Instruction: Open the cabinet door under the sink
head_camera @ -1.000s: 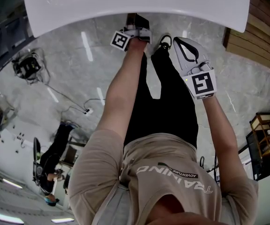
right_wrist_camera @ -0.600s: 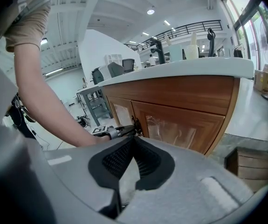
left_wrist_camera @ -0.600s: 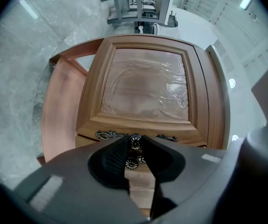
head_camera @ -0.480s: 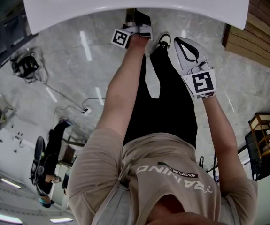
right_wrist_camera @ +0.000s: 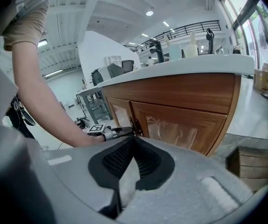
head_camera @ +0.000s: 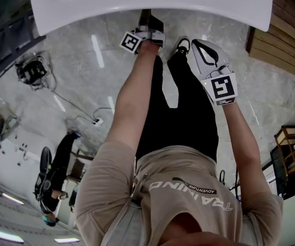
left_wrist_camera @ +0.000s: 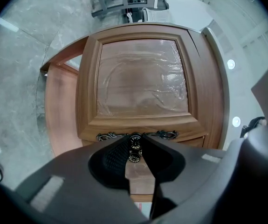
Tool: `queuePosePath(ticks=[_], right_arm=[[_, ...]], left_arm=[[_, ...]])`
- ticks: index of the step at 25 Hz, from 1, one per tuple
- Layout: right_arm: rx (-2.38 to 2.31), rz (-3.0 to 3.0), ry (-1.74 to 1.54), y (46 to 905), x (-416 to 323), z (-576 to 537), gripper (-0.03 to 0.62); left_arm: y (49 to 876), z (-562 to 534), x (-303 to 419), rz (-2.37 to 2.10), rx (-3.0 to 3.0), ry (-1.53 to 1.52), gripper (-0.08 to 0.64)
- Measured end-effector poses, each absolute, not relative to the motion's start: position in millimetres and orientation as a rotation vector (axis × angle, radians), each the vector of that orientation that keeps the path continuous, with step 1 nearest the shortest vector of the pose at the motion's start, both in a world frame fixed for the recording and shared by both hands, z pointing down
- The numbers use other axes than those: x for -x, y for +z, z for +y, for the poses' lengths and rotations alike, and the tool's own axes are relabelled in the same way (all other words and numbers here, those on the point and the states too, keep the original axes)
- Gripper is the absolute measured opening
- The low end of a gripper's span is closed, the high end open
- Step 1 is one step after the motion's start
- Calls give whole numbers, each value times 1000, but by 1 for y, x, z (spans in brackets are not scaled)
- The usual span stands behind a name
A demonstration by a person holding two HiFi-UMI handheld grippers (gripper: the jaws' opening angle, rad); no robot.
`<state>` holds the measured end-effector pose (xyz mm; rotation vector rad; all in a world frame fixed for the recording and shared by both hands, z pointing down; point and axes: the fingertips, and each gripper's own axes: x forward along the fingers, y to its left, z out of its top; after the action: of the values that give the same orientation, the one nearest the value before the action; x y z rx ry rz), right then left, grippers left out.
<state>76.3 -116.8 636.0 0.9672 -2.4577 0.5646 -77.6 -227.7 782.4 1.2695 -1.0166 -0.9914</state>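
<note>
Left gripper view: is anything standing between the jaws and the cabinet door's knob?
Nothing visible does. The left gripper already has its jaws closed on the knob at the edge of the cabinet door. The only thing close by is a second knob right beside it, lower in the gap between the jaws.

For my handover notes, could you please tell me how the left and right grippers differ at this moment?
The left gripper is at the cabinet door, jaws closed on its knob; the right gripper has its jaws together on nothing. The left gripper reaches in under the sink edge, while the right gripper hangs back from the cabinet. Both carry a marker cube.
</note>
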Motion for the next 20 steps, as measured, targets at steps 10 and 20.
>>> queuePosePath(ticks=[10, 20], right_arm=[[-946, -2474, 574, 641, -66, -119, 3], [-885, -2482, 587, 650, -46, -115, 2]], left_arm=[[786, -195, 90, -986, -1286, -966, 98], [784, -174, 98, -947, -1296, -951, 97]])
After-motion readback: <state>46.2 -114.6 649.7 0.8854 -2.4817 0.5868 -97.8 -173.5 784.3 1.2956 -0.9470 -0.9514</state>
